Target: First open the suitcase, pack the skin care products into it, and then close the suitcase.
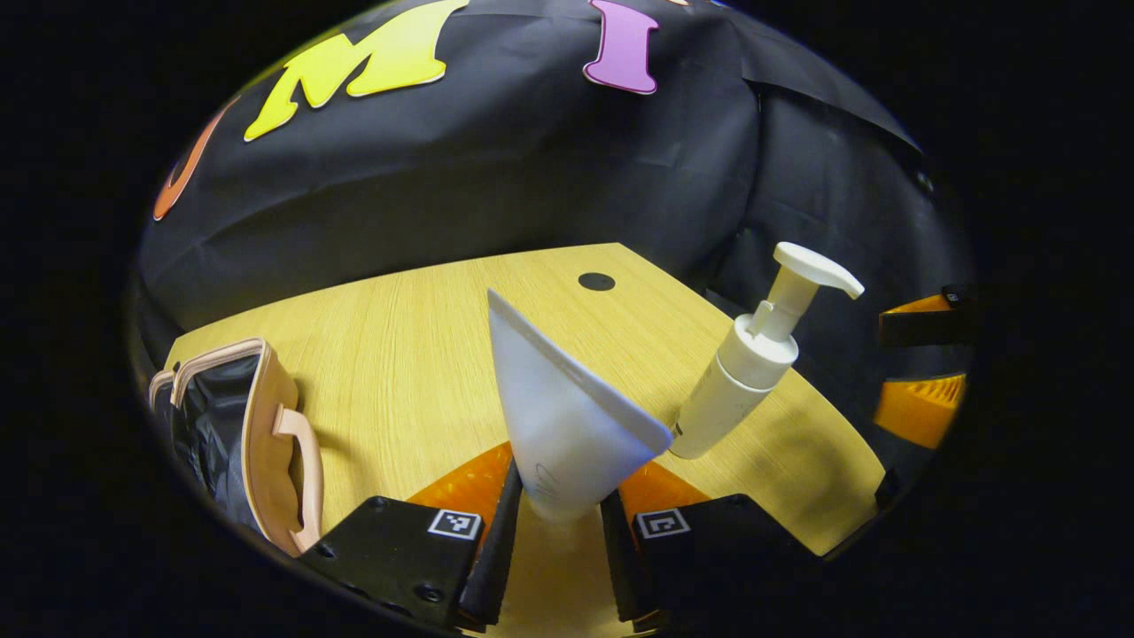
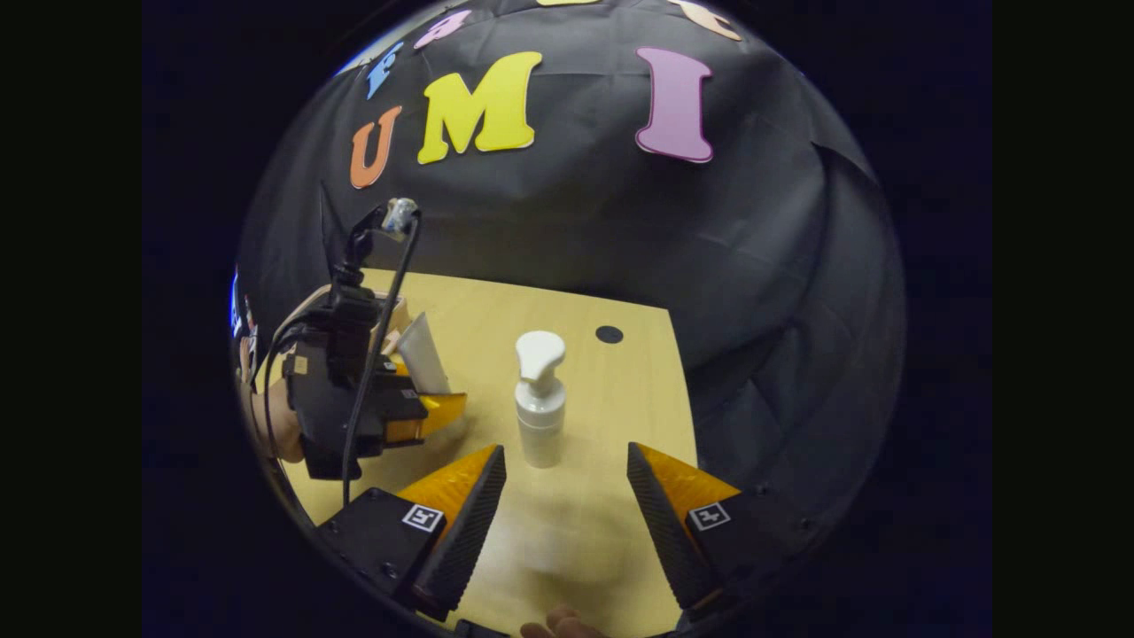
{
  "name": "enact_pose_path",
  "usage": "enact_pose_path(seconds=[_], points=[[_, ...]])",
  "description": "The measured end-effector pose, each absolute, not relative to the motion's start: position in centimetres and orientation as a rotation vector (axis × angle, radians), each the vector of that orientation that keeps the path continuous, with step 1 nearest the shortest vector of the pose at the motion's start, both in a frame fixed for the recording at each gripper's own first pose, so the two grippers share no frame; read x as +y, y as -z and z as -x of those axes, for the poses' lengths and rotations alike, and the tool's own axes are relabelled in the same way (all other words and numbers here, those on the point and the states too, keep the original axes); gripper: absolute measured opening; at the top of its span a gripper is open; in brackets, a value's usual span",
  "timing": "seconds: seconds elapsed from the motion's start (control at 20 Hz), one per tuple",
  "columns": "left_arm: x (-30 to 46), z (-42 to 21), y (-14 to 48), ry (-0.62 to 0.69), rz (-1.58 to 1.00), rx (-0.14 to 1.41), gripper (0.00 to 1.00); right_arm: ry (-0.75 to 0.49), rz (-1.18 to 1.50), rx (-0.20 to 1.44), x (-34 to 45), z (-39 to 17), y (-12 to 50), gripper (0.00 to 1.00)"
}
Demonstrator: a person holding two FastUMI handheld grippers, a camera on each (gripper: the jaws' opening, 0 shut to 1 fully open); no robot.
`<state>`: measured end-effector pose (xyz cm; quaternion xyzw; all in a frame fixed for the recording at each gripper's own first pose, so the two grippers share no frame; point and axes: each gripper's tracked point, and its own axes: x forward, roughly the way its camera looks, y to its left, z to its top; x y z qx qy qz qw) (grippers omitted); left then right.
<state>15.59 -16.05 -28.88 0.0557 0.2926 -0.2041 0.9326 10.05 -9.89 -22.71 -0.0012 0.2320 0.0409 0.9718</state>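
A white squeeze tube [image 1: 567,416] stands crimped end up between the fingers of the left gripper [image 1: 560,523], which press on its lower end from both sides; the cap end is hidden behind them. Just right of it on the wooden table [image 1: 399,354] stands a white pump bottle [image 1: 753,363], upright in the right gripper view [image 2: 540,399]. The pink suitcase [image 1: 257,434] sits open at the table's left edge, dark lining showing, its far side cut off. The right gripper [image 2: 567,514] hovers before the bottle, fingers spread wide with nothing between them. There the left gripper [image 2: 416,394] appears with the tube [image 2: 423,354], partly masked by its camera mount and cable.
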Motion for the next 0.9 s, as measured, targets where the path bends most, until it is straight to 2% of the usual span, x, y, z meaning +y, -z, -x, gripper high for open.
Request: enact_pose_path(seconds=[0.05,0.1,0.35,0.55,0.6,0.65,0.8,0.9], points=[[-15.9,-14.8,28.8,0.424,-0.106,0.617,0.55,-0.084,-0.007,0.465,-9.5,-11.0,22.8,0.81],[-15.7,-14.1,28.6,0.432,-0.106,0.629,0.48,-0.081,-0.025,0.458,-9.1,-11.8,22.9,0.82],[-13.4,-10.9,26.7,0.426,-0.121,0.628,0.46,-0.035,-0.041,0.46,-7.7,-15.5,24.9,0.82],[-12.6,-7.9,24.5,0.444,-0.087,0.605,0.44,0.016,-0.033,0.503,-7.1,-17.8,27.7,0.77],[-12.2,-7.1,23.6,0.453,-0.083,0.596,0.43,0.026,-0.034,0.504,-7.2,-18.4,28.2,0.69],[-11.6,-6.3,22.7,0.455,-0.081,0.586,0.43,0.036,-0.038,0.502,-7.1,-18.7,28.3,0.7],[-9.0,-4.5,20.0,0.448,-0.082,0.553,0.43,0.076,-0.049,0.483,-7.1,-19.0,28.3,0.5],[-6.3,-4.1,18.5,0.415,-0.085,0.531,0.43,0.098,-0.022,0.485,-7.0,-18.3,28.4,0.49]])
